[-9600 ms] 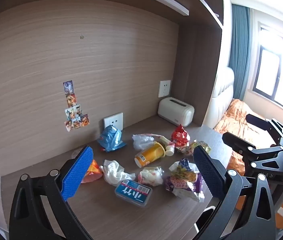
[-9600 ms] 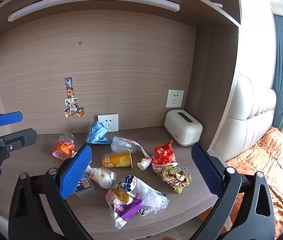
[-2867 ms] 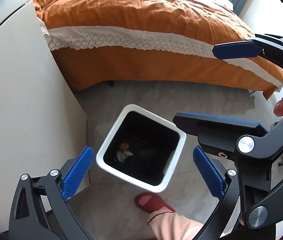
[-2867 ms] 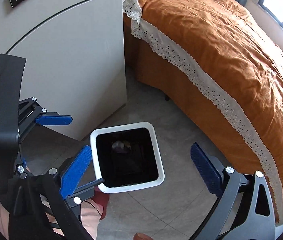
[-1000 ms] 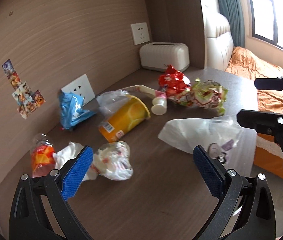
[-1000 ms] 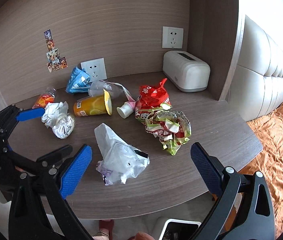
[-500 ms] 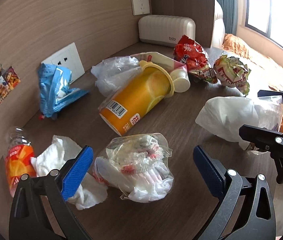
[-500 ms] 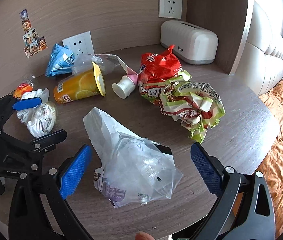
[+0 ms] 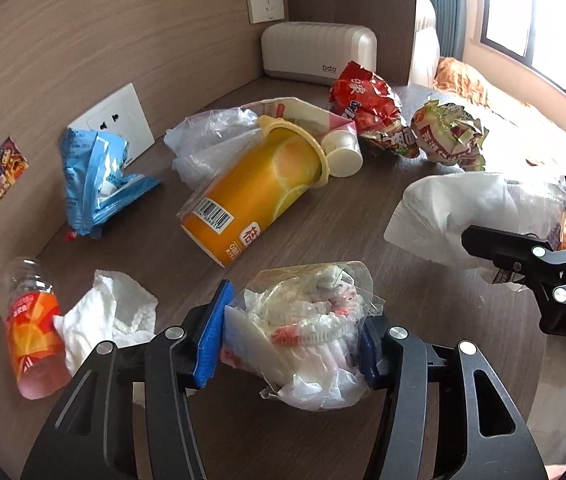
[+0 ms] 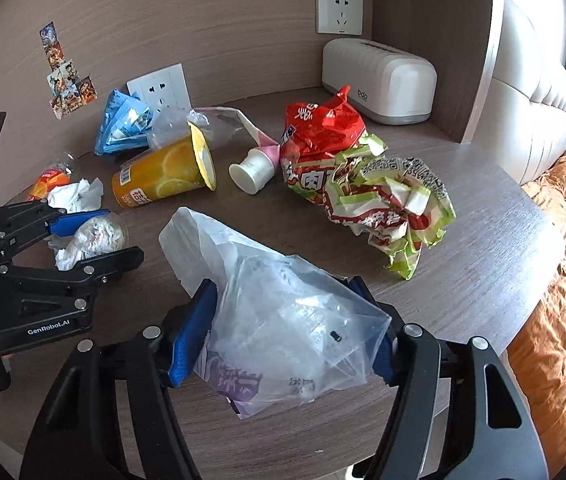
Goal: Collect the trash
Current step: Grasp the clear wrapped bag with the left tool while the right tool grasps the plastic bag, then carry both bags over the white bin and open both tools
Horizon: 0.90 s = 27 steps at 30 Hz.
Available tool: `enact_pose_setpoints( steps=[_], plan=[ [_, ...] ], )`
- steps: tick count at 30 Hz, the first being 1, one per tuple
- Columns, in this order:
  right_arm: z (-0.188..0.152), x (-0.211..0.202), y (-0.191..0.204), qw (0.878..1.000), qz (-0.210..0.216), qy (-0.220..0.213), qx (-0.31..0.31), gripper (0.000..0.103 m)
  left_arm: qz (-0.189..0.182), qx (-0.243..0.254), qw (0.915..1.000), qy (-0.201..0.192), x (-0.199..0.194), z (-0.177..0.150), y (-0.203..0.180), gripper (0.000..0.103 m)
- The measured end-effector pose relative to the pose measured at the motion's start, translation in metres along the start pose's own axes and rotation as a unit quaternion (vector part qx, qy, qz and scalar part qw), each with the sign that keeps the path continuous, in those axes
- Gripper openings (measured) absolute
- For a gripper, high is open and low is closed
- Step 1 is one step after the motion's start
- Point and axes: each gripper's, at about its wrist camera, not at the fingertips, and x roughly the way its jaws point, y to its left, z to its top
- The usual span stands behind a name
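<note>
Left hand-held gripper (image 9: 291, 340) is closing in on a crumpled clear wrapper wad (image 9: 307, 320), blue pads already pressing both sides, down on the table (image 9: 423, 380). Right hand-held gripper (image 10: 283, 336) is closing too, squeezing a clear plastic bag (image 10: 283, 320) at the near edge. Orange cup (image 10: 163, 176) lies tipped behind.
</note>
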Motion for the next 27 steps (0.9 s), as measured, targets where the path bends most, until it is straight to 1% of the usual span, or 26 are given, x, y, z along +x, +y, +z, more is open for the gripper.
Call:
enact_pose_setpoints(
  steps=[4,8,10,15,20,27],
  plan=[
    [0.004,-0.025,-0.016,1.000,0.003,-0.022,0.012,0.068,-0.003,0.006,0.9998,-0.016,-0.018,0.010,-0.019,0.053],
    [0.000,-0.050,-0.037,0.999,-0.008,-0.041,0.021,0.068,-0.012,0.020,0.9992,-0.031,-0.029,0.025,-0.049,0.053],
    [-0.006,-0.064,-0.052,0.998,-0.019,-0.048,0.027,0.068,-0.023,0.028,0.9987,-0.036,-0.032,0.031,-0.068,0.053],
    [-0.028,-0.094,-0.088,0.996,-0.053,-0.055,0.047,0.068,-0.065,0.064,0.9948,-0.044,-0.036,0.041,-0.131,0.053],
    [-0.061,-0.120,-0.128,0.991,-0.088,-0.046,0.084,0.068,-0.117,0.114,0.9856,-0.044,-0.036,0.045,-0.205,0.053],
    [-0.114,-0.144,-0.176,0.982,-0.130,-0.025,0.136,0.068,-0.178,0.162,0.9702,-0.028,-0.027,0.036,-0.287,0.053]
  ],
)
